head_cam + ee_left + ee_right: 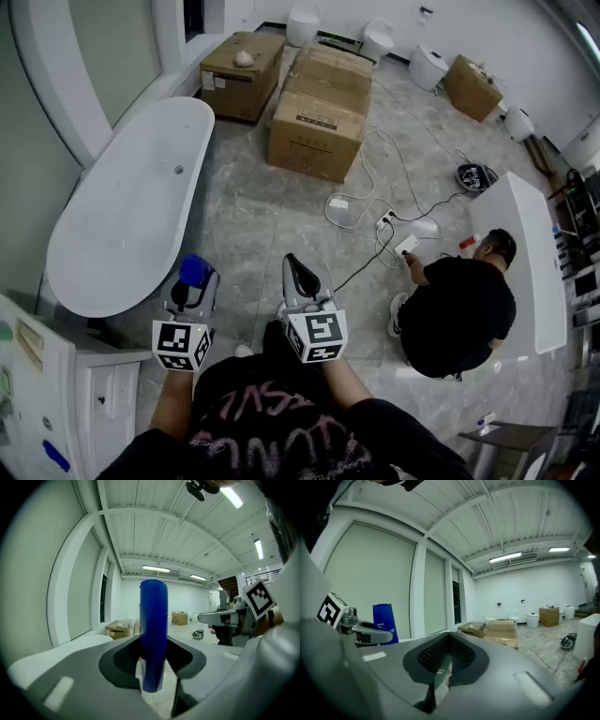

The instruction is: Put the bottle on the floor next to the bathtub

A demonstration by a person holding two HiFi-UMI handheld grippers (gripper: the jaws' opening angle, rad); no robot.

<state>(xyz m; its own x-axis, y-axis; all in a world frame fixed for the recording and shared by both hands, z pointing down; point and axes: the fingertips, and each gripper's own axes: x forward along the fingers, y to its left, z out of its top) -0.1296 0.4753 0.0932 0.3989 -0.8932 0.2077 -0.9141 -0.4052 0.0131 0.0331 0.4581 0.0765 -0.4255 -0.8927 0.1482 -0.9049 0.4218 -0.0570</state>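
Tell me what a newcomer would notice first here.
The bright blue bottle stands out, clamped upright in the left gripper, near the close end of the long white bathtub at the left. Next, a person in black crouches on the marbled floor at the right among white cables, with cardboard boxes beyond.

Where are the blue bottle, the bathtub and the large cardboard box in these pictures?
bottle [153,630], left gripper view, middle of its blue body.
bathtub [122,225], head view, bare white inner surface.
large cardboard box [323,108], head view, its top face.
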